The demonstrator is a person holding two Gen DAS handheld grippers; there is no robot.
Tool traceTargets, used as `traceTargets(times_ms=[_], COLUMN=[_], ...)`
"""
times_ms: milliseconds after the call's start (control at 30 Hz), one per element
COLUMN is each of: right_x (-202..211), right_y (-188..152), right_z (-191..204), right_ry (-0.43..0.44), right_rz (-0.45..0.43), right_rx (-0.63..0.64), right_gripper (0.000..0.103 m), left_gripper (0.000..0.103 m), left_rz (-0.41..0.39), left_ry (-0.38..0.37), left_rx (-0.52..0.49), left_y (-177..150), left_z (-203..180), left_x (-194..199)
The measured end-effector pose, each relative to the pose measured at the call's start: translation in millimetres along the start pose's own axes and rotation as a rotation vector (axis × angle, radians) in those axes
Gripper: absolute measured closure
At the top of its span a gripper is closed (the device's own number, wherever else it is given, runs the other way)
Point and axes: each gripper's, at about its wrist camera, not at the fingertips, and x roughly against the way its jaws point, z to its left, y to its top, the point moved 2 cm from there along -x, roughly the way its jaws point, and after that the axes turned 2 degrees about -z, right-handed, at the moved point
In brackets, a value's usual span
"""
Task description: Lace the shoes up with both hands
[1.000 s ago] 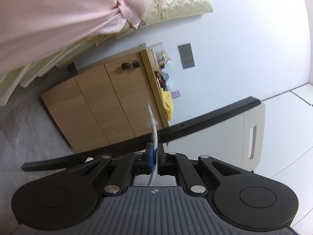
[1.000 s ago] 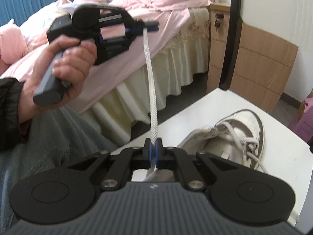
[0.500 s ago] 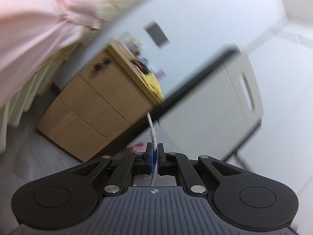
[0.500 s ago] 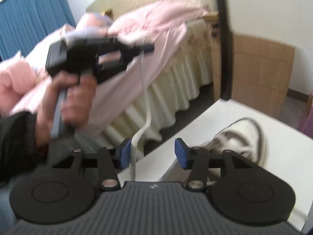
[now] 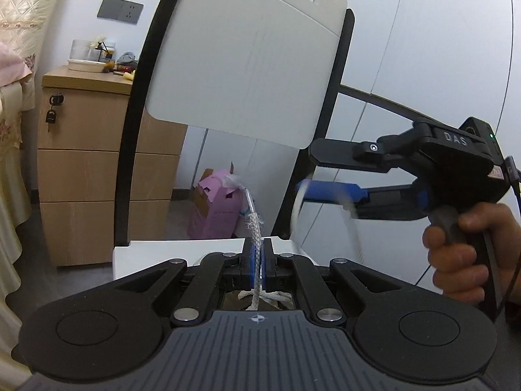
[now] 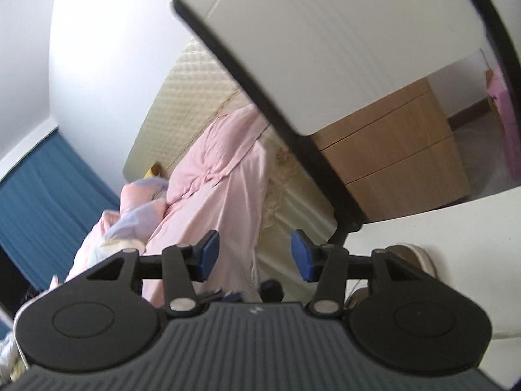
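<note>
Left wrist view. We see the left gripper [image 5: 257, 259] at 6 o'clock with its blue pads pressed together on a white shoelace [image 5: 255, 228]. The lace rises from between the pads toward 12 o'clock and ends in a frayed stretch with a clear aglet [image 5: 249, 199] at its tip. Below the pads, more lace shows through the gap in the gripper body. At 3 o'clock we see the right gripper [image 5: 304, 176] side-on, held by the right hand [image 5: 469, 251]; its fingers are spread, one black finger above and one blue-padded finger [image 5: 329, 192] below. A blurred white strand hangs from the blue-padded finger; we cannot tell whether it is touching. A white table edge [image 5: 182, 249] lies just behind the left gripper. A white chair back [image 5: 247, 55] in a black frame fills 12 o'clock. A wooden drawer cabinet [image 5: 81, 169] stands at 9 o'clock, and a pink box [image 5: 215, 208] sits on the floor near centre.

Right wrist view. We see the right gripper [image 6: 255, 254] at 6 o'clock with its blue pads [image 6: 208, 254] well apart and holding nothing. The shoe [image 6: 420, 257] lies on the white table [image 6: 456, 221] at 4 o'clock, mostly hidden behind the gripper body. A bed with pink bedding [image 6: 208, 202] lies behind the pads, and a blue curtain [image 6: 42, 202] hangs at 9 o'clock.
</note>
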Motion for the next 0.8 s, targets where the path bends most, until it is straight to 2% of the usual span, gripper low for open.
traceTargets(times_ms=[167, 333, 433, 567, 667, 800], right_x=[7.2, -1.5, -3.6, -7.2, -7.2, -20.1], right_y=[9.3, 3.1, -5.9, -18.7, -24.9, -34.6], right_z=[-10.6, -6.3, -8.0, -20.8, -29.5, -21.3], right_ry=[-0.011, -0.036, -0.116, -0.328, -0.342, -0.354], right_rz=[-0.032, 0.026, 0.085, 0.159, 0.193, 0.256], right_rx=[-0.027, 0.010, 0.054, 0.085, 0.034, 0.092], right_gripper=[0.051, 0.051, 0.051, 0.051, 0.051, 0.053], left_gripper=[0.099, 0.099, 0.099, 0.099, 0.099, 0.099], left_rz=[-0.068, -0.147, -0.180, -0.212, -0.229, -0.234], left_ry=[0.062, 0.128, 0.176, 0.227, 0.240, 0.239], left_rx=[0.088, 0.209, 0.267, 0.318, 0.343, 0.343], left_y=[7.7, 15.2, 19.0, 21.4, 24.3, 24.4], left_z=[20.0, 48.3, 62.1, 76.0, 85.0, 87.1], left_x=[8.5, 26.2, 39.7, 55.1, 60.9, 68.0])
